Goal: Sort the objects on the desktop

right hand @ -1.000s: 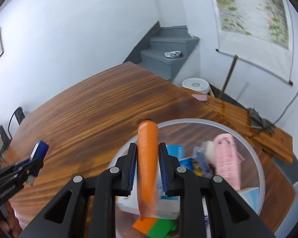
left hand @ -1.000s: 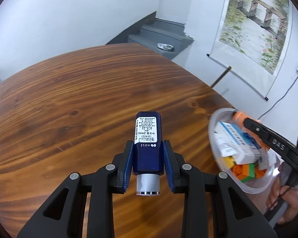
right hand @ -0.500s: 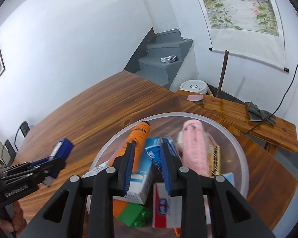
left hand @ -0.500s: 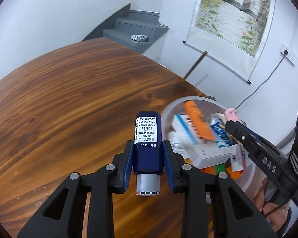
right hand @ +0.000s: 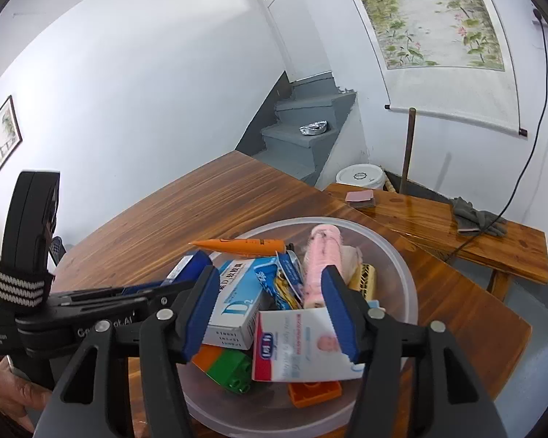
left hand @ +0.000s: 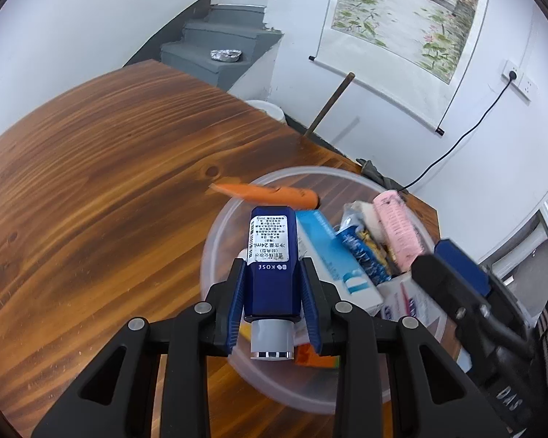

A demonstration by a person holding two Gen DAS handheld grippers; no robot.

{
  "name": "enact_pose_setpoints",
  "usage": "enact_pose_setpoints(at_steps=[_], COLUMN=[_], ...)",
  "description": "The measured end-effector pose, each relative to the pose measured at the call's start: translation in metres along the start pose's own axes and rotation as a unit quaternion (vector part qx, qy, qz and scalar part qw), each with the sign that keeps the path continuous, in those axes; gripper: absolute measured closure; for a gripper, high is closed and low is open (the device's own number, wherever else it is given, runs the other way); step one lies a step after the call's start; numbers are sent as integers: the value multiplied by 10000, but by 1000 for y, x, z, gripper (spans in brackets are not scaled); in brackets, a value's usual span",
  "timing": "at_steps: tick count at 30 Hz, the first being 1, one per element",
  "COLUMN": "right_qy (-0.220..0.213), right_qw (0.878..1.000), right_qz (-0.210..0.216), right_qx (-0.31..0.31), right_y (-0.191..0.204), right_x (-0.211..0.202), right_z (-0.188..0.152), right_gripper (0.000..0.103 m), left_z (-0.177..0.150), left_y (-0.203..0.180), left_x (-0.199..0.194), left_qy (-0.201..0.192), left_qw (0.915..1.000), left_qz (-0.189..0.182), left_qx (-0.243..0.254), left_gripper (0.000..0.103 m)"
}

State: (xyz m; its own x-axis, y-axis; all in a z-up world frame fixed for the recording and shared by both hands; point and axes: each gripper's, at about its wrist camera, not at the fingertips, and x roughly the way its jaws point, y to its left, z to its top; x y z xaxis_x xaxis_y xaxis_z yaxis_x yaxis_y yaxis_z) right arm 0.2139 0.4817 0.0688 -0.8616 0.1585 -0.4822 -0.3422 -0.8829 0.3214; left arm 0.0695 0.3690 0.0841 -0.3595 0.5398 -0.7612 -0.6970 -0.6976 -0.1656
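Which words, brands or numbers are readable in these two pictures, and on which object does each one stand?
"KOSE": blue bottle held in the left hand-held gripper.
"24mL": white label of the same bottle; its other lines are too small to read.
"D2": blue-and-white box in the clear bowl.
"DAS": body of the right hand-held gripper.
"Data Acquisition System": body of the left hand-held gripper, right wrist view.
Red-and-white box: print blurred, unreadable.

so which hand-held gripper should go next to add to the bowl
Left. The left hand-held gripper holds the blue bottle above the bowl; the right hand-held gripper is open and empty, its jaws having just opened.
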Motion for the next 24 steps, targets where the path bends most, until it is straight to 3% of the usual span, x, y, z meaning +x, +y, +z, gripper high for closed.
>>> enact_pose_setpoints(at_steps=[9,10,14,24], right_qy=[-65,-75,-81,73], right_qw=[9998,9997,9995,9991], right_qz=[-133,-153,-254,-408], right_qx=[167,158,159,102], right_y=[-16,-16,-17,-18], right_x=[-10,-12,-15,-19], right_z=[-5,-5,-8,-16], right_gripper=[29,26,23,20], left_z=[15,15,14,-5], left_y=[-30,-32,-27,-2], left_x=[17,20,23,-14], left_qy=[130,176,168,-425], left_qw=[9992,9991,9997,9985], left_qz=[-315,-318,-17,346], left_qx=[213,226,153,42], left_gripper=[71,68,36,36])
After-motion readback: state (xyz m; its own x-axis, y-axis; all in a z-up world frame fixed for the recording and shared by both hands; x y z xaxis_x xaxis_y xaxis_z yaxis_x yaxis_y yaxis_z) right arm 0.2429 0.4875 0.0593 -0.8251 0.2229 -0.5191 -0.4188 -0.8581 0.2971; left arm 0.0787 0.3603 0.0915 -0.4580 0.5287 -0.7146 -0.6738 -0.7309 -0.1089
